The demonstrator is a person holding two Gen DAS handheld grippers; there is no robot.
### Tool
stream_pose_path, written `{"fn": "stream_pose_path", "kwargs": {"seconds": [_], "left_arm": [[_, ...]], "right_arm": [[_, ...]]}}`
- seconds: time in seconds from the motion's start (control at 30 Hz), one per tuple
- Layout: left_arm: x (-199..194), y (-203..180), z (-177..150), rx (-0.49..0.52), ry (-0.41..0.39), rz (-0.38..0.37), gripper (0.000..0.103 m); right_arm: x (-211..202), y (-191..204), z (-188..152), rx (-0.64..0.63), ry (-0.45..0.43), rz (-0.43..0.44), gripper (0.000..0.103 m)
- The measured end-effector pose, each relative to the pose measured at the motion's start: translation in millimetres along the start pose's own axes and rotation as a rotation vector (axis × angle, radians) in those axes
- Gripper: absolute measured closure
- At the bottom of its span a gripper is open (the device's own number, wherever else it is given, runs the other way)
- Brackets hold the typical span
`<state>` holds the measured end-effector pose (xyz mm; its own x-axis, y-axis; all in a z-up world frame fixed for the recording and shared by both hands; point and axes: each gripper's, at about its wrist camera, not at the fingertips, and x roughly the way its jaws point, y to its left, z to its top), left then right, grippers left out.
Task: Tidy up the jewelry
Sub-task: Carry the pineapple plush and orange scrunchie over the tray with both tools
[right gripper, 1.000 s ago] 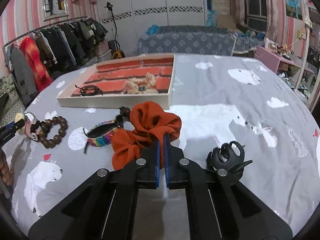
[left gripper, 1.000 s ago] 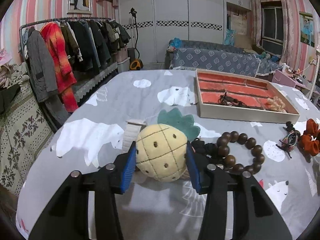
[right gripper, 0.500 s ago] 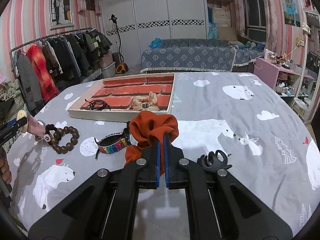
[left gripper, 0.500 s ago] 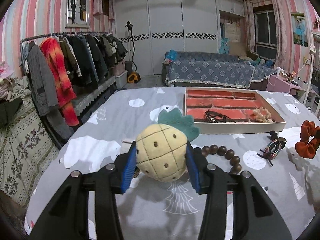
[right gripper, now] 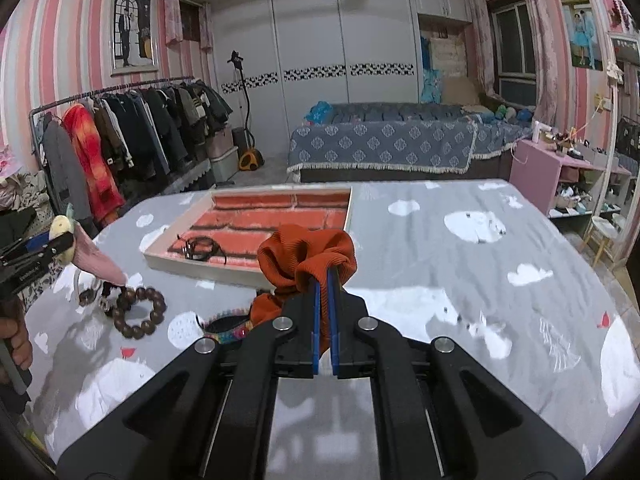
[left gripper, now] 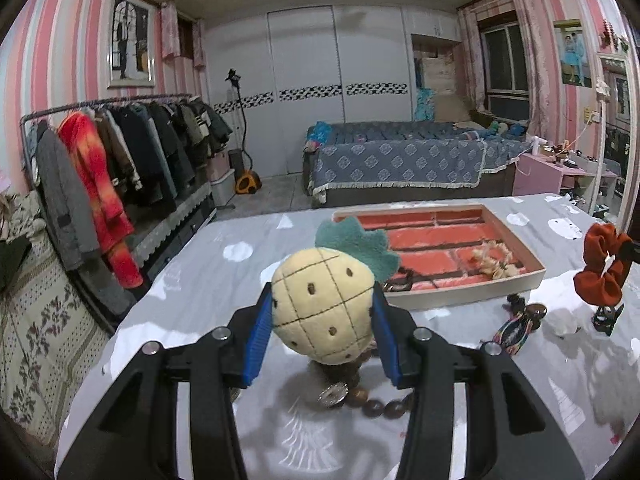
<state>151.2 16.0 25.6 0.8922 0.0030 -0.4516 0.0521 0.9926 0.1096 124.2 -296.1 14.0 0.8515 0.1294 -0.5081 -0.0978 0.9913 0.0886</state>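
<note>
Lifted since earlier frames: yellow plush pineapple charm [left gripper: 325, 312] clamped in left gripper [left gripper: 322, 334], rust-orange fabric scrunchie [right gripper: 306, 258] pinched in right gripper [right gripper: 325, 312], both short of shallow red-lined tray [right gripper: 244, 222]; lower inside rim before releasing.

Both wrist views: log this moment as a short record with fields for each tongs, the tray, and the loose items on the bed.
left tongs: shut on pineapple plush, lifted above the bed
right tongs: shut on orange scrunchie, lifted
tray: on the bed, brick-pattern lining, holds a black cord and a beige scrunchie
loose on bed: bead bracelet, rainbow band, black claw clip
</note>
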Motion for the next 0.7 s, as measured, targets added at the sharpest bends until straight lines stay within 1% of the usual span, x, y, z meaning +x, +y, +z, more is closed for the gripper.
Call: {"fn": "stream_pose_path", "kwargs": {"seconds": [0.2,0.5,0.7], "left_arm": [[14.0,-13.4,23.4,0.020,-0.044,-0.026,0.057],[48.3,-29.6,56.7,-0.002,-0.071,-0.062,0.057],[79.2,-36.4,71.8,-0.014,-0.065,-0.071,0.057]], "right_arm": [[5.3,-0.5,23.7,-0.001,-0.044,0.005,0.098],[29.0,8.3,52.8,-0.003,-0.075,0.022,0.098],[50.3,13.8,67.1,0.009,-0.076,0.042,0.098]]}}
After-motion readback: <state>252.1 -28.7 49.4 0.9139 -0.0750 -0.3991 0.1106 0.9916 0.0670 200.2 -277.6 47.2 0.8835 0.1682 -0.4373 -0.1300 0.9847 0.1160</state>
